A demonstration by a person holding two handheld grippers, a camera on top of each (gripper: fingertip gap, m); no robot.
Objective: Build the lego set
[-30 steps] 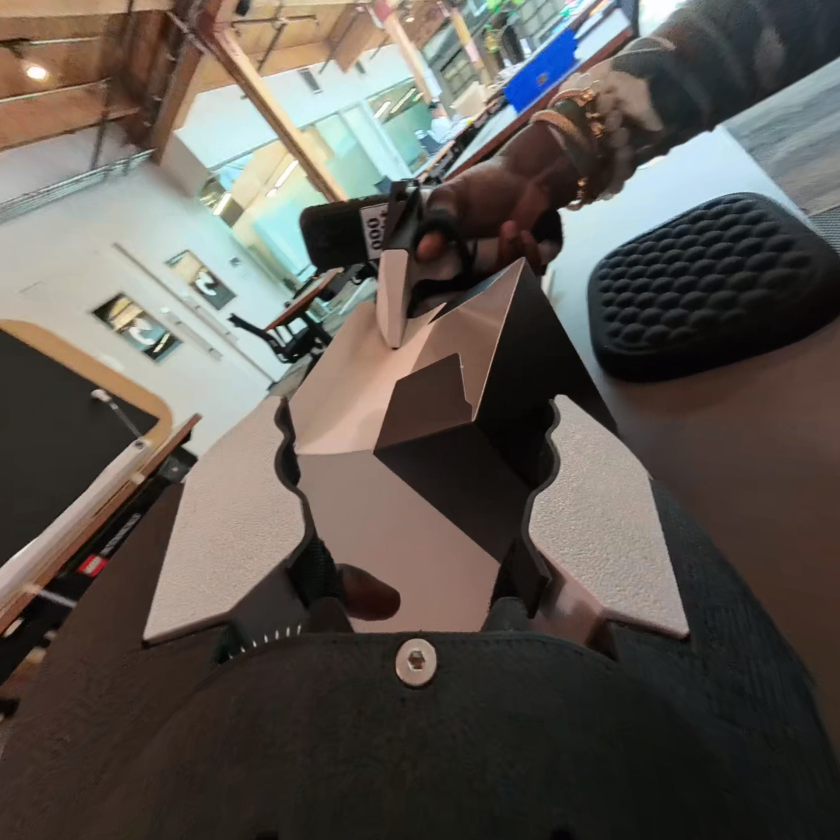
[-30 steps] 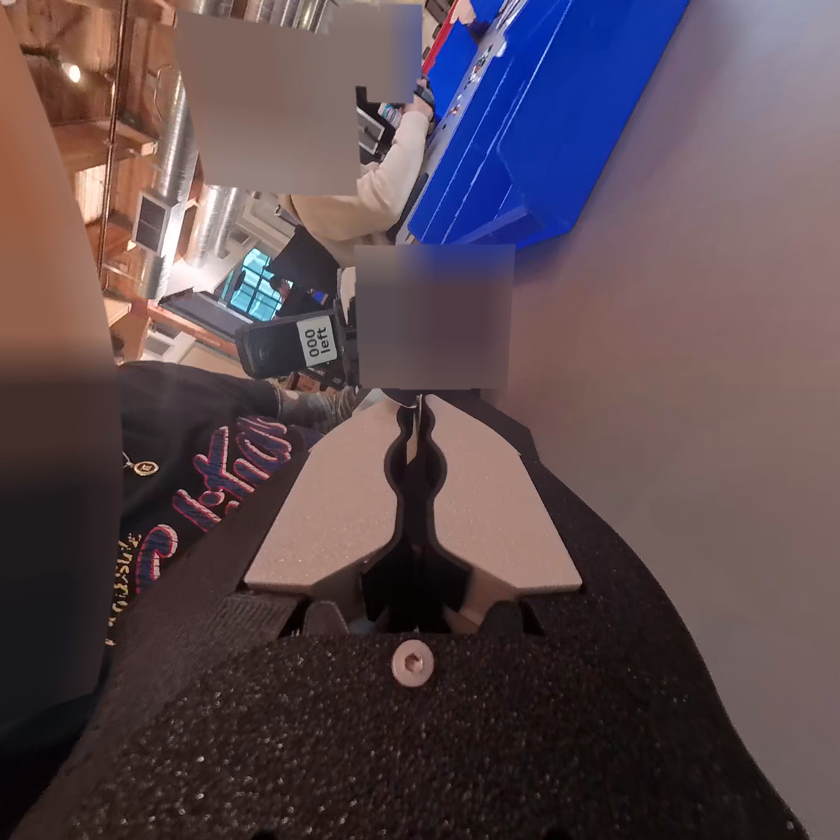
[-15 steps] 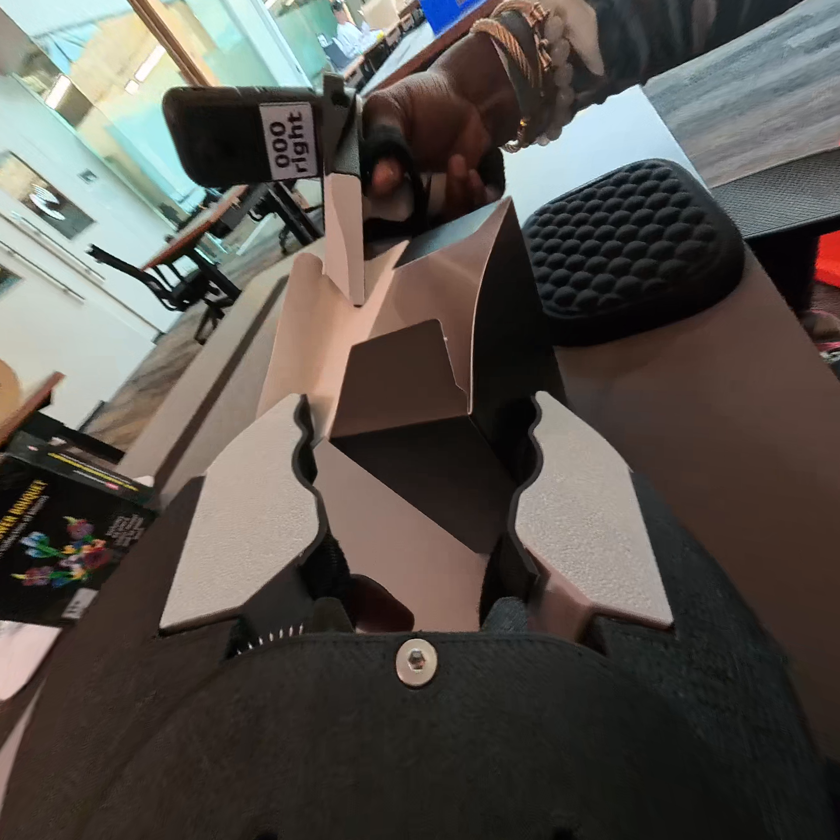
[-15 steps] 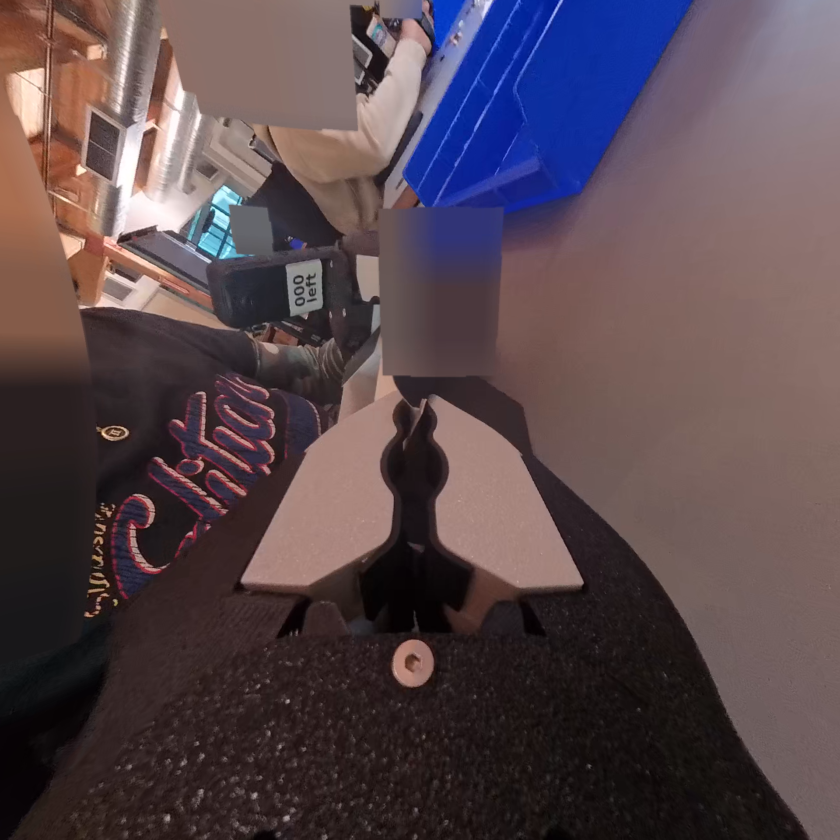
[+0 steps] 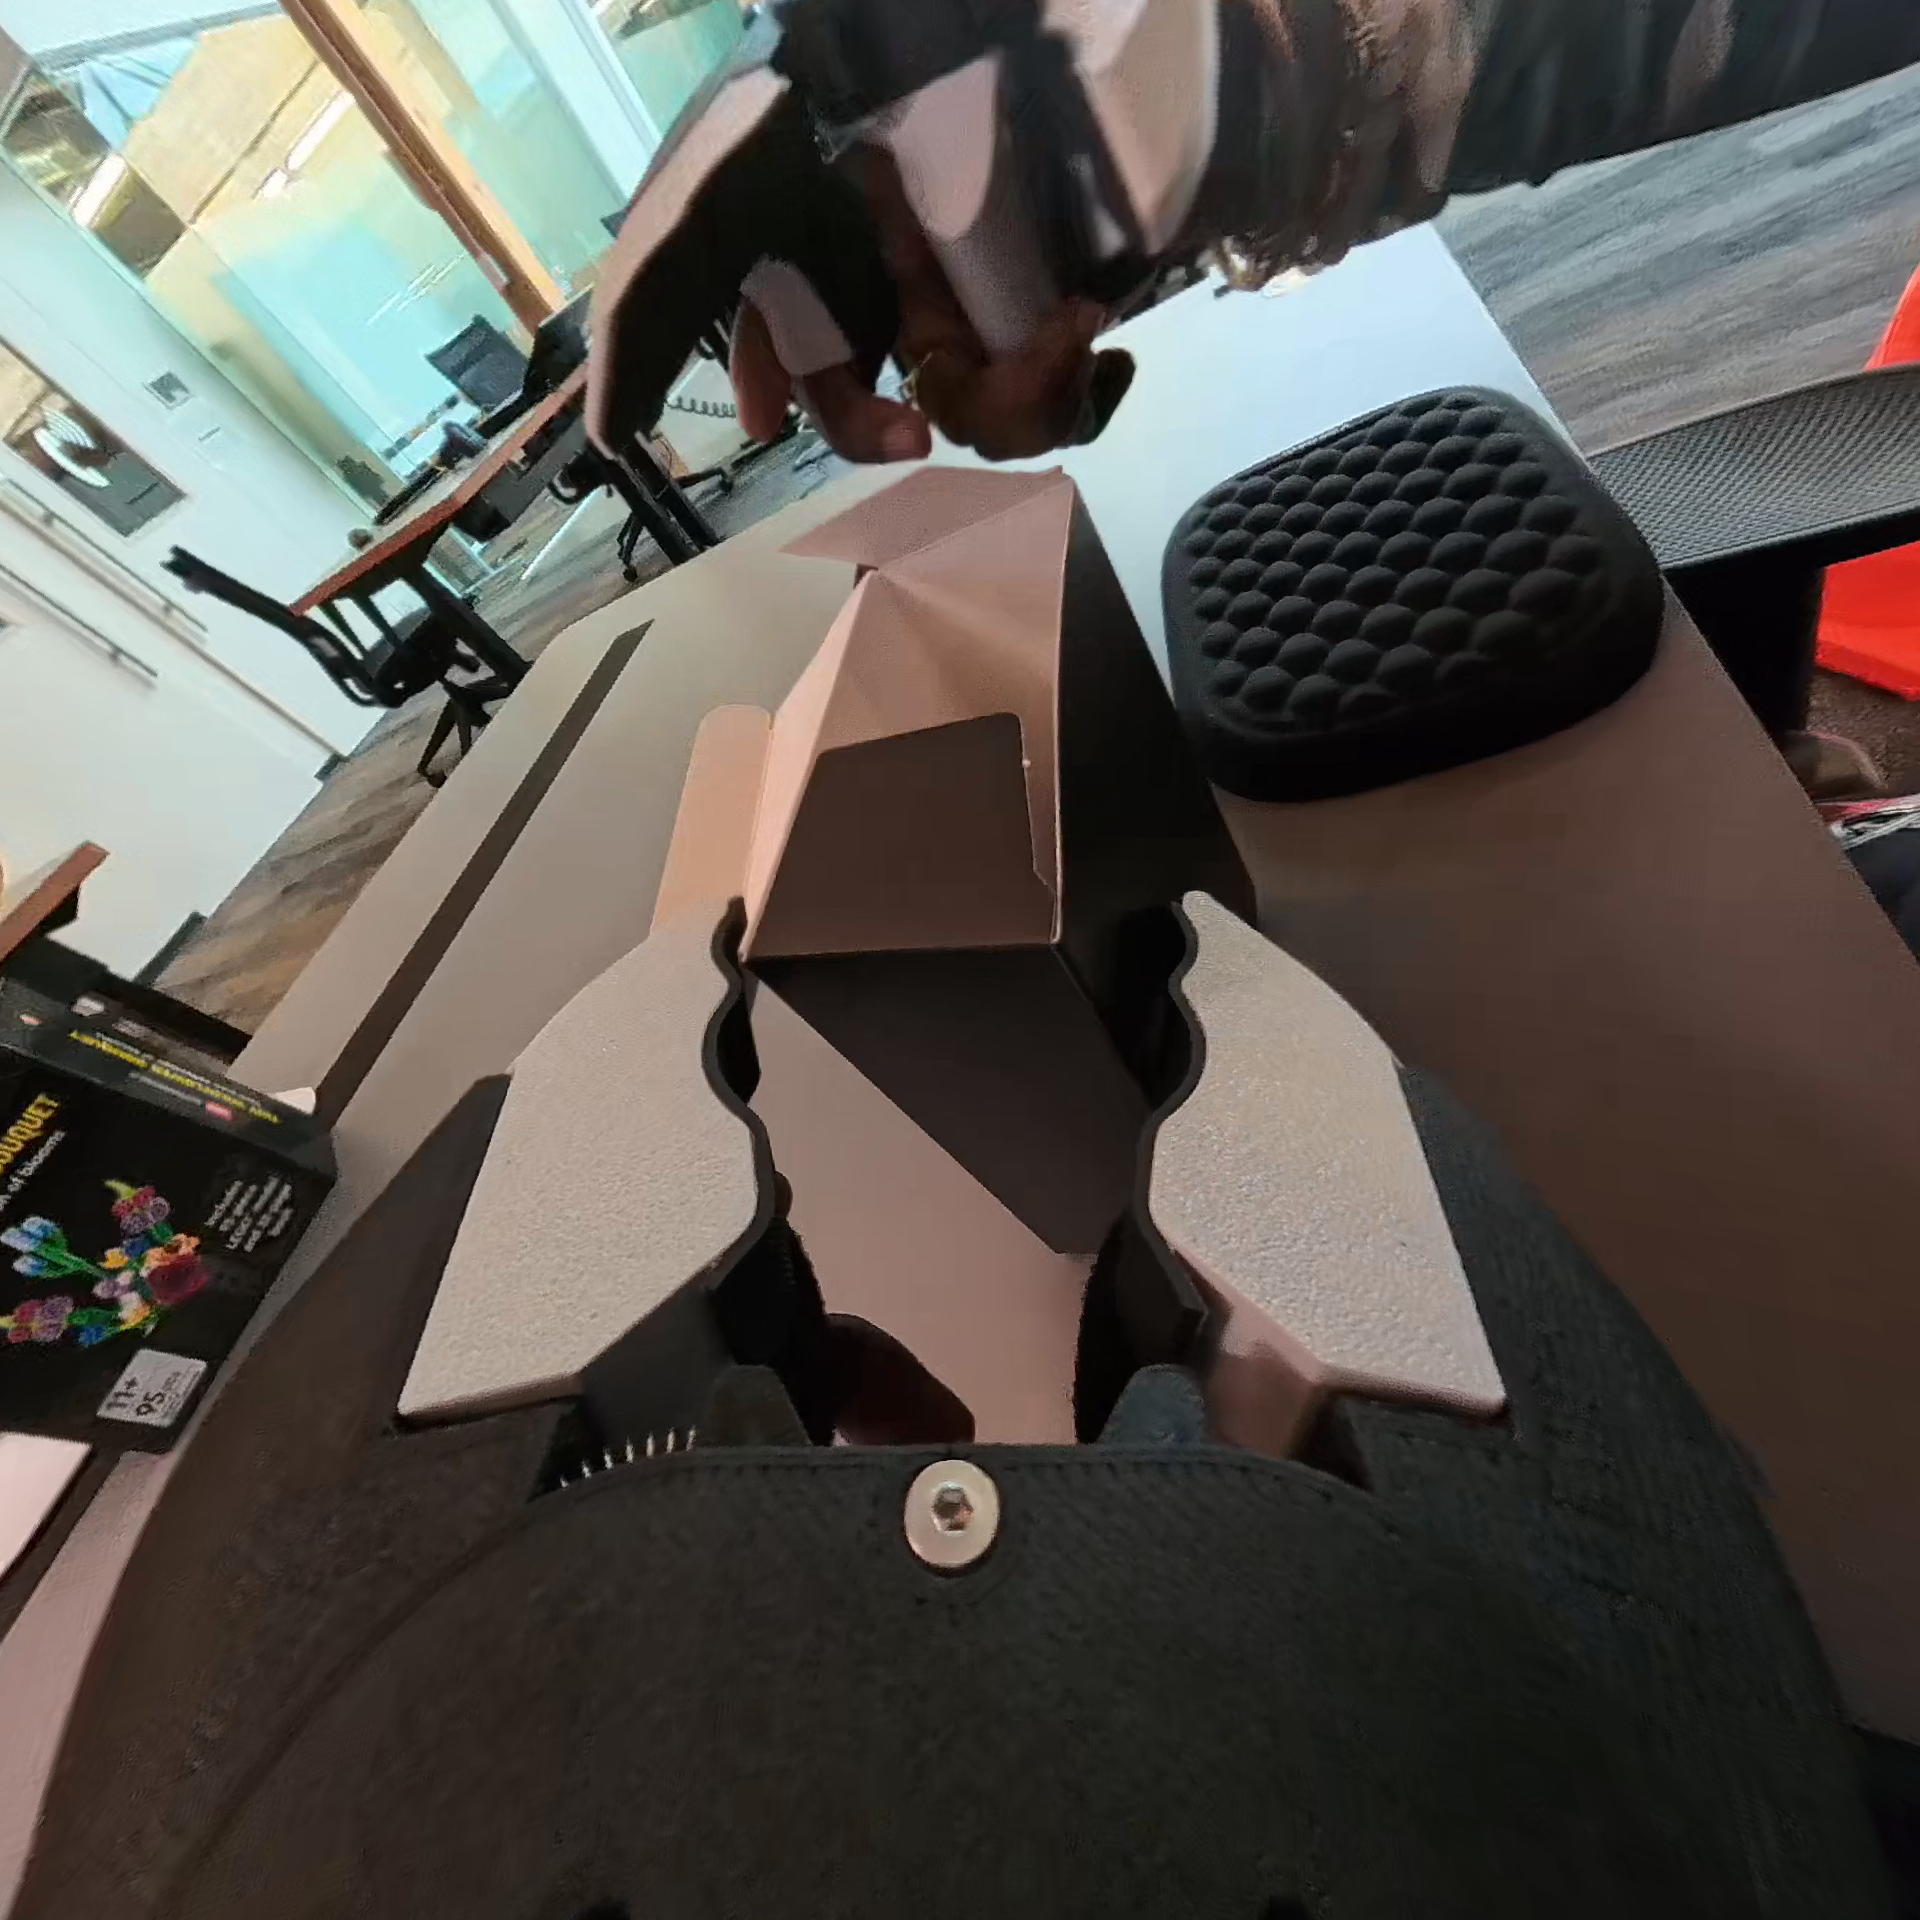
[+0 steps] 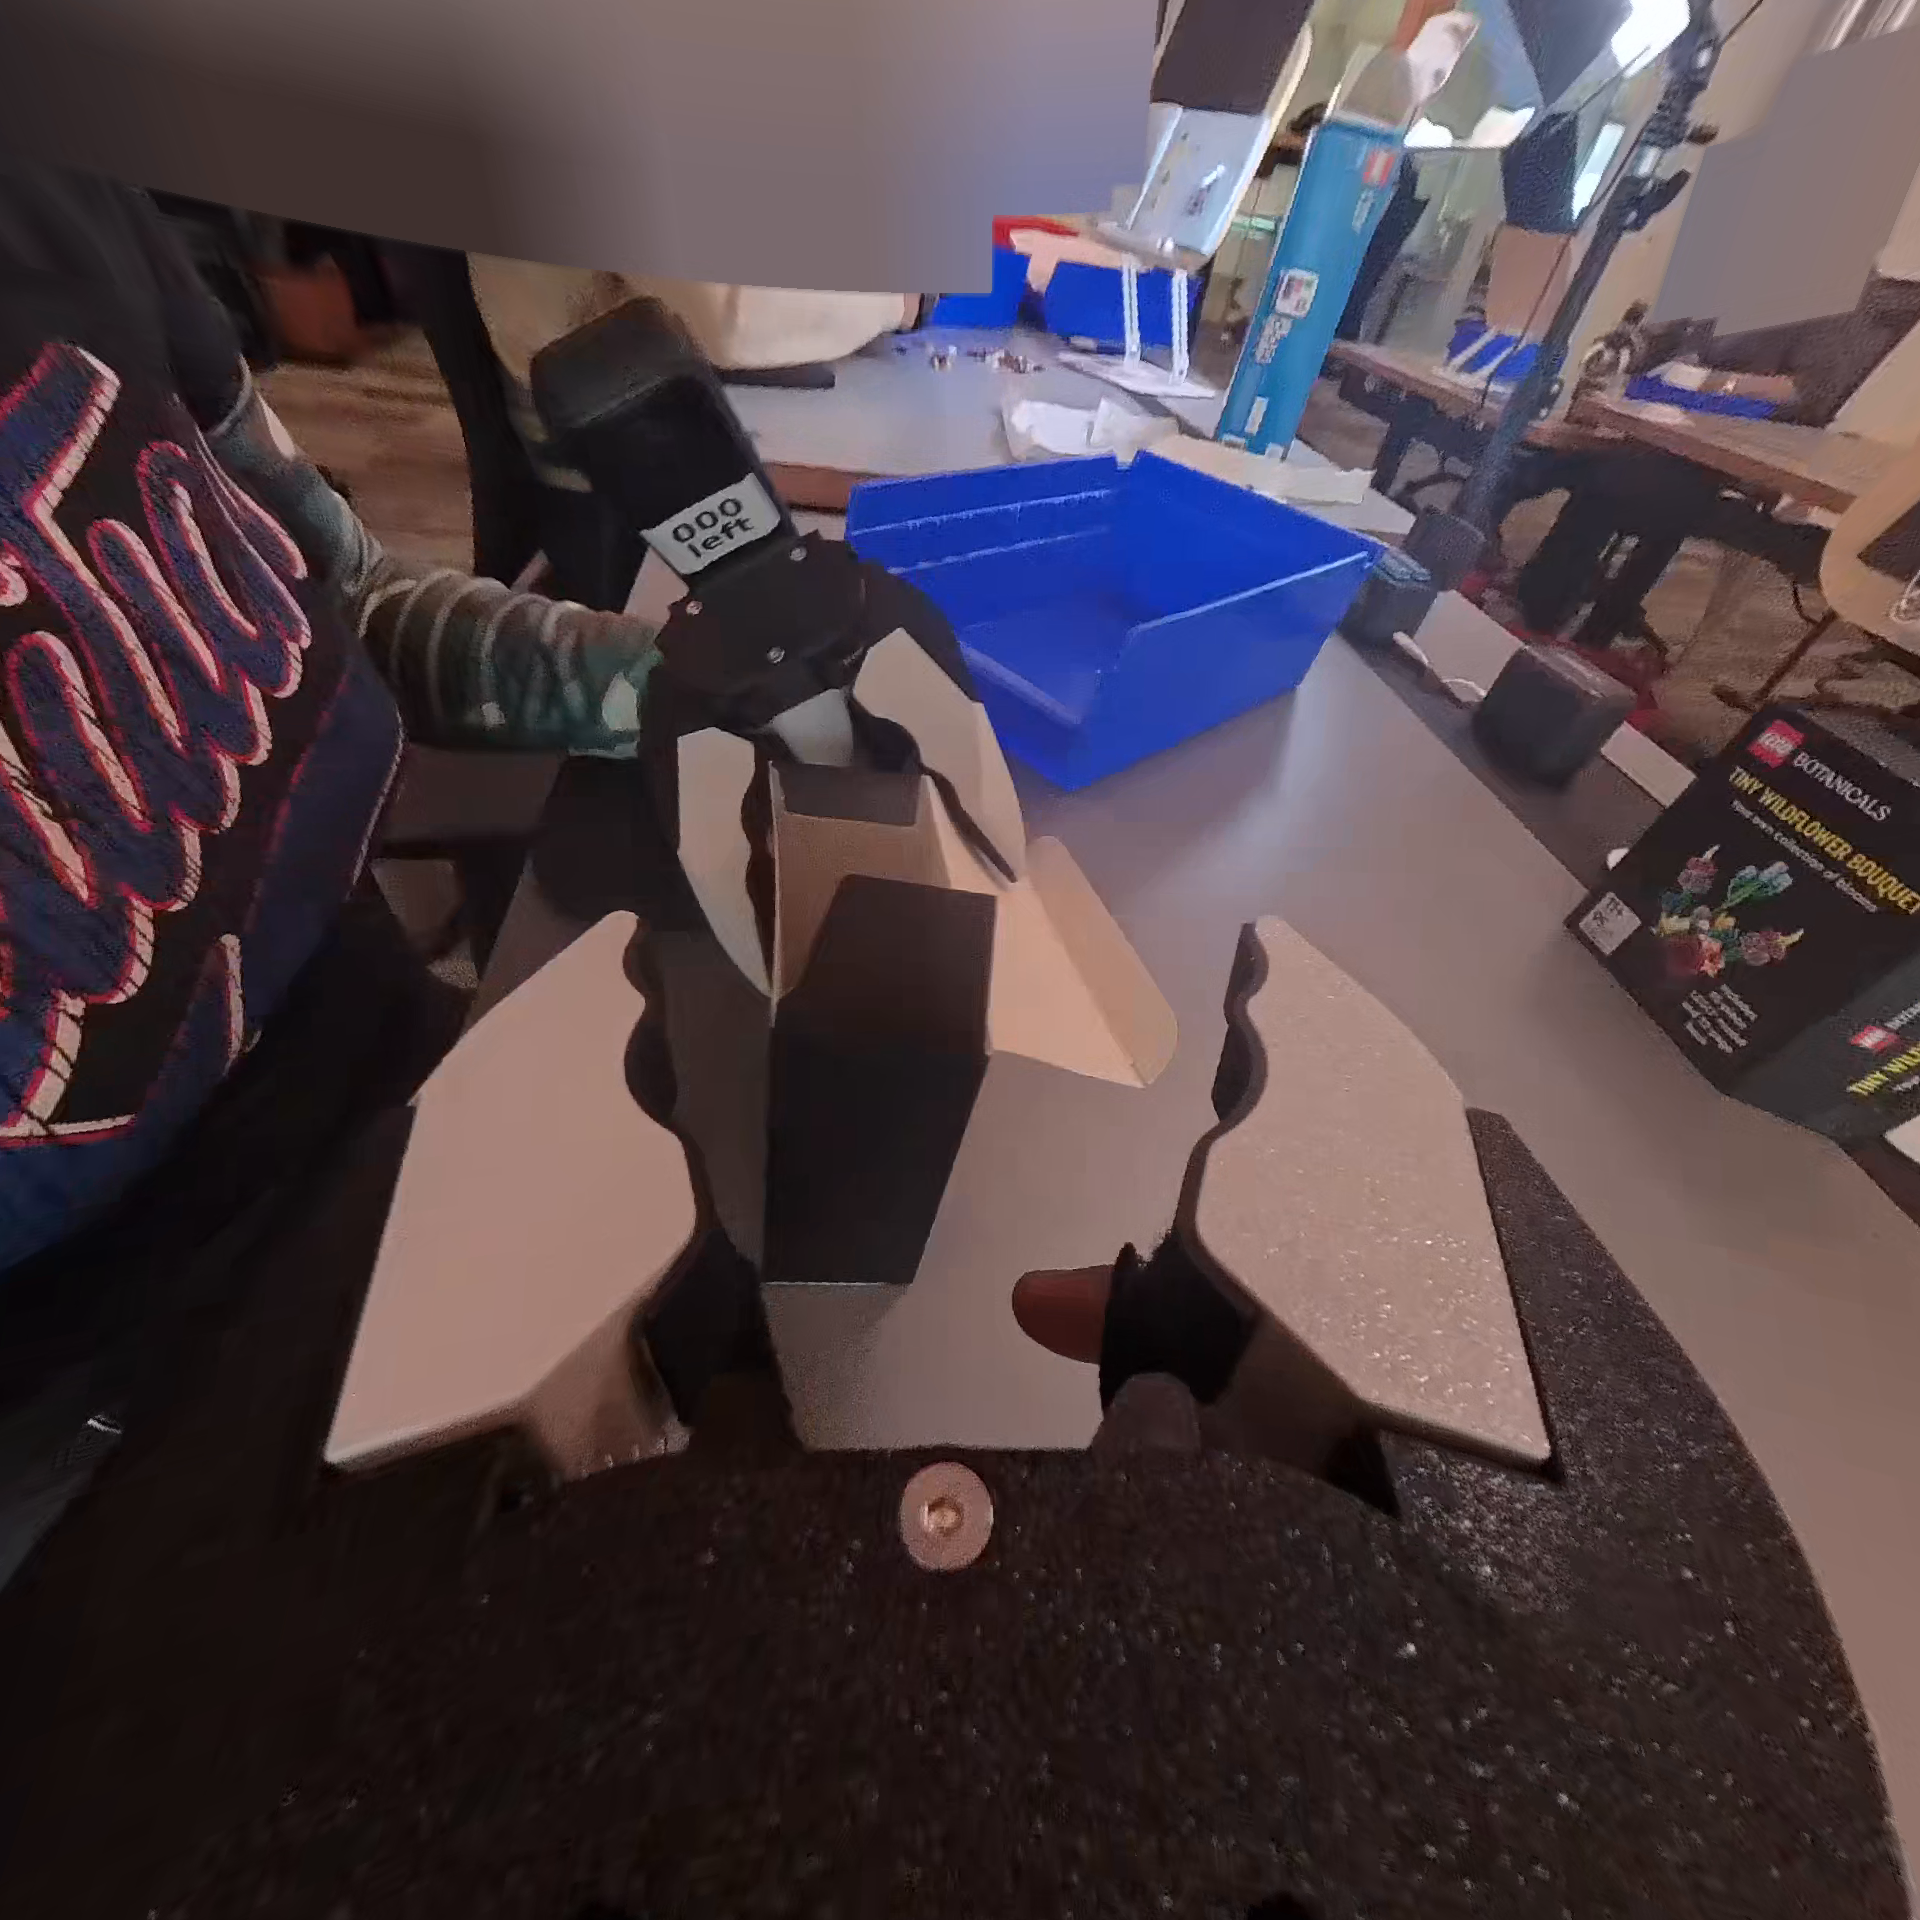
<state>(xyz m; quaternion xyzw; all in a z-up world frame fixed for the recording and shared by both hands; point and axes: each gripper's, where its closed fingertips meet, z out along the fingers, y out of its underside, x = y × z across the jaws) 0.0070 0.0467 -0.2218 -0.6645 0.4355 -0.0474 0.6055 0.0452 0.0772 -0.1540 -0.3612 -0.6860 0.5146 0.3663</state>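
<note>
- Left wrist view: the left gripper [image 5: 961, 1023] is clamped on an opened black carton [image 5: 935, 935] with pale inner flaps, its fingers [image 5: 613, 1164] pressed against either side; the carton stands on the grey table [image 5: 1558, 1039].
- Only this view shows a black dimpled pad [image 5: 1403, 582] on the table, far right, and a gloved hand [image 5: 894, 343] blurred above the carton's far end — the right gripper itself cannot be made out there.
- Right wrist view: the right gripper [image 6: 935, 997] stands wide, jaws spread, holding nothing; the carton [image 6: 873, 1070] lies between its fingers, just beside the left one.
- Only here — a blue bin [image 6: 1101, 603] beyond the carton; a black lego box [image 6: 1766, 914] at the right; the left gripper [image 6: 821, 748] seen from outside, gripping the carton's far end.
</note>
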